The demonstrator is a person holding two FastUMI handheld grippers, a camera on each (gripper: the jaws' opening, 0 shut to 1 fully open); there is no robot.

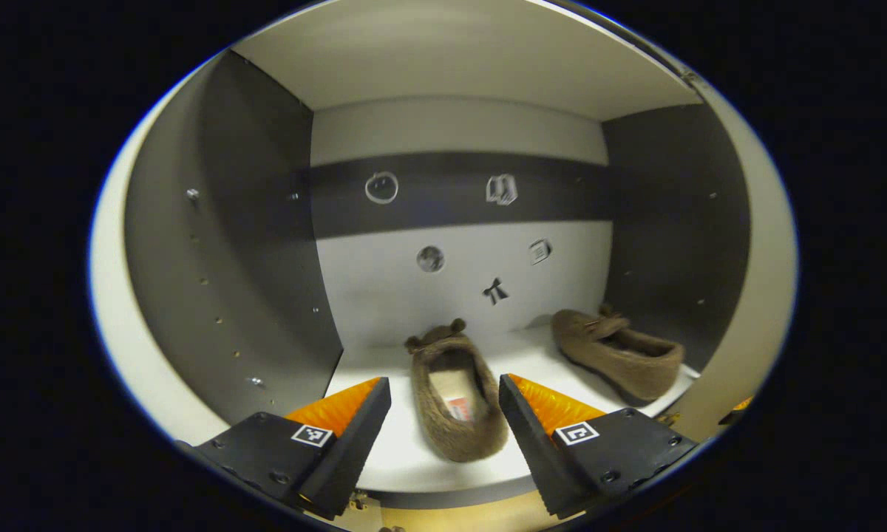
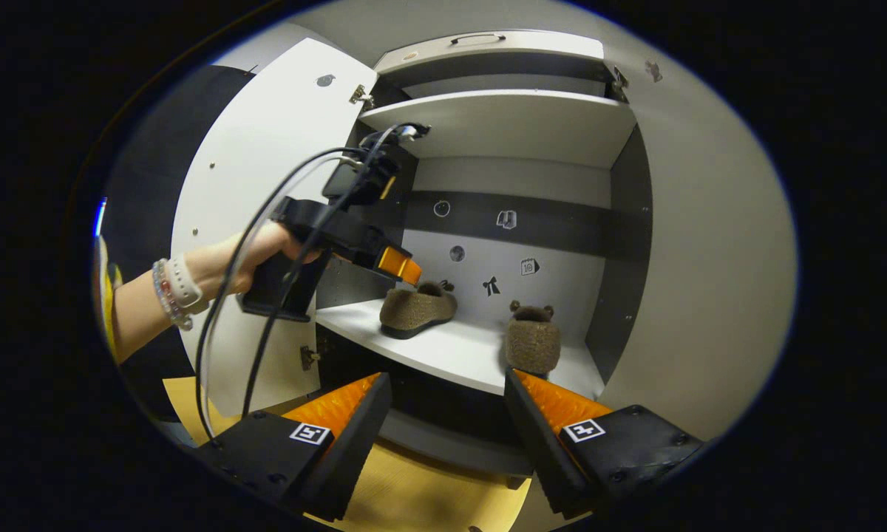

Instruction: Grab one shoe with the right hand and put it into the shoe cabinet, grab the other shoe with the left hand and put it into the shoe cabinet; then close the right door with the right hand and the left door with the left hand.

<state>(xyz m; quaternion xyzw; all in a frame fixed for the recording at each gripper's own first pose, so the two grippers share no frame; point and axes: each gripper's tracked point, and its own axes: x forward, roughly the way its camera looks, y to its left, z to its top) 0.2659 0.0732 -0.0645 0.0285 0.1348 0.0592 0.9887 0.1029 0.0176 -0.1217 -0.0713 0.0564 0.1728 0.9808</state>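
Two brown furry shoes lie on the white shelf [image 1: 403,454] inside the shoe cabinet. In the left gripper view the nearer shoe [image 1: 454,403] points away from me, and my left gripper [image 1: 443,383] stands open with a finger on either side of its heel, not pressing on it. The other shoe [image 1: 617,355] lies to the right, turned sideways. In the right gripper view my right gripper [image 2: 447,380] is open and empty outside the cabinet, below the shelf [image 2: 451,347]. There a hand [image 2: 266,247] holds the left gripper [image 2: 406,270] just above the left shoe [image 2: 417,310]; the right shoe [image 2: 532,341] sits apart.
Both cabinet doors stand open: the left door [image 2: 266,185] behind the hand and the right door [image 2: 702,258] at the right. An upper shelf [image 2: 503,118] roofs the compartment. Cables [image 2: 266,295] hang from the left gripper. A wooden floor [image 2: 414,495] lies below.
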